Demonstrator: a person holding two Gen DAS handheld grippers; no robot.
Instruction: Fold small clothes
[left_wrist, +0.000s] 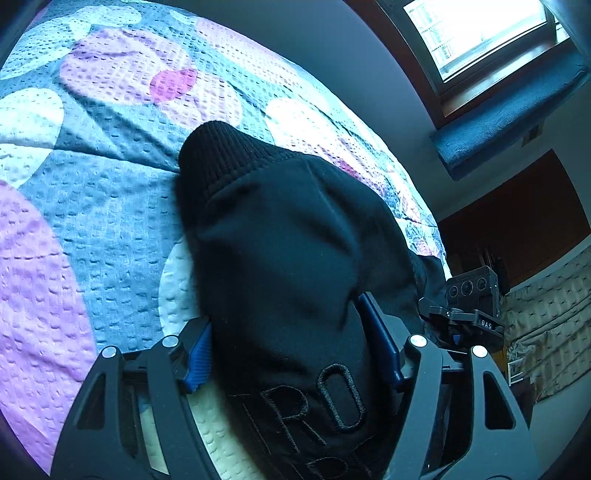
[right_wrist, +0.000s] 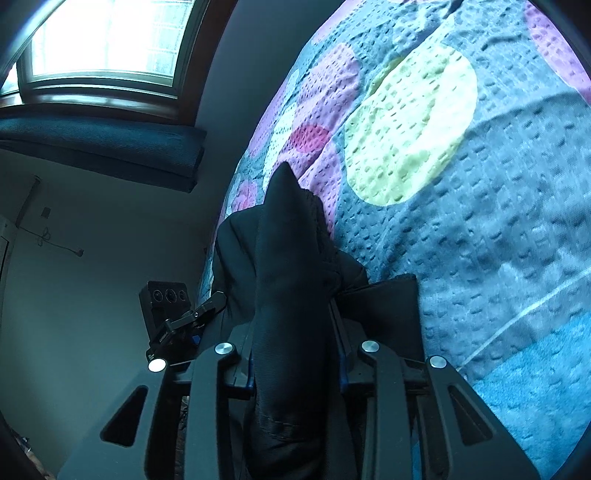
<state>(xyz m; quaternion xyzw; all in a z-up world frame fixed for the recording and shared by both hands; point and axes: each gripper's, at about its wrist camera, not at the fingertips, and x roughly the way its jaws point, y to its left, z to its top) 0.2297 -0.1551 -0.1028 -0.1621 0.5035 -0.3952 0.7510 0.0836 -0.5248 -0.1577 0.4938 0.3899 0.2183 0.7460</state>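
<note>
A small black garment (left_wrist: 280, 236) with a ribbed cuff (left_wrist: 218, 155) and embroidered letters lies bunched on the spotted bedspread (left_wrist: 92, 221). My left gripper (left_wrist: 291, 347) is shut on a thick fold of it; the cloth fills the gap between the blue pads (left_wrist: 199, 354). My right gripper (right_wrist: 299, 354) is shut on another fold of the same black garment (right_wrist: 291, 258), which stands up in a peak between its fingers. The right gripper's body (left_wrist: 469, 306) shows at the right of the left wrist view, the left gripper's body (right_wrist: 173, 317) at the left of the right wrist view.
The bedspread (right_wrist: 461, 221) is blue-grey with purple, white and yellow circles. A grey wall (left_wrist: 351, 48), a bright window (left_wrist: 476, 33) with a blue cushion (left_wrist: 513, 118) below it and a dark wooden cabinet (left_wrist: 517, 221) stand beyond the bed's edge.
</note>
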